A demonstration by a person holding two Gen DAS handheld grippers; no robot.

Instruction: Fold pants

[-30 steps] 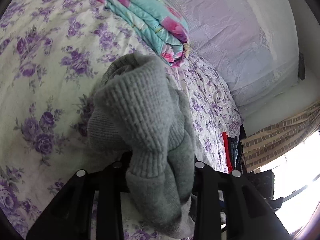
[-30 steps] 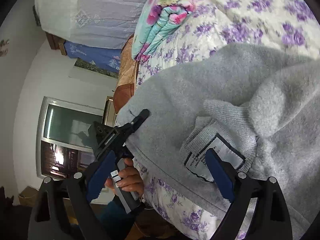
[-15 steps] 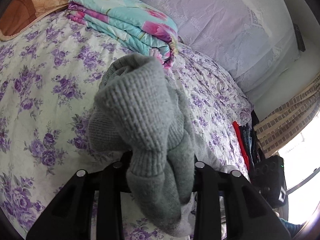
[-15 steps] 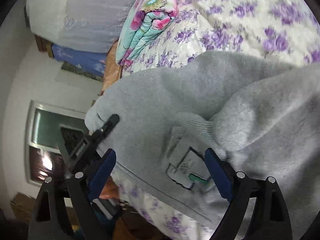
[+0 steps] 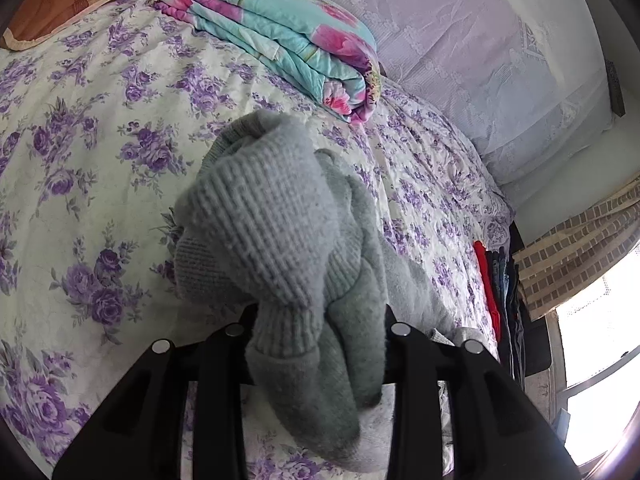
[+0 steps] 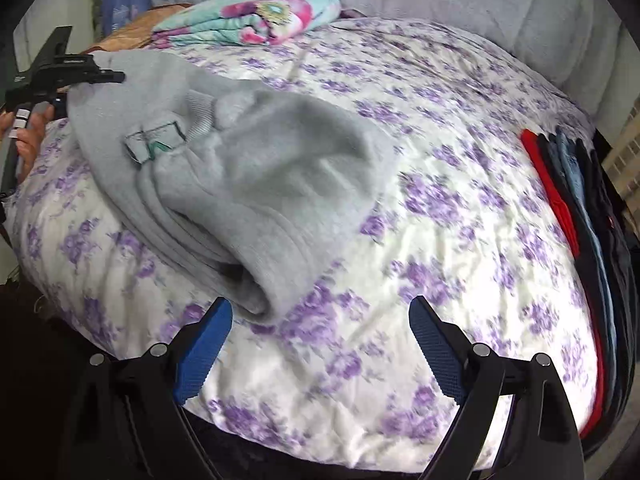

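- The left claw (image 5: 316, 344) is clamped on the gray pants (image 6: 240, 168).
- The right claw (image 6: 320, 344) is wide apart, holding nothing, over the bed (image 6: 460, 240).

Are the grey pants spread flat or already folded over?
Folded over, not flat: the grey pants lie doubled in stacked layers on the bed, one end still bunched in the left gripper.

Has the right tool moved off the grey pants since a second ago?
Yes. The right tool has backed away from the grey pants; it now hangs open over the floral bedspread.
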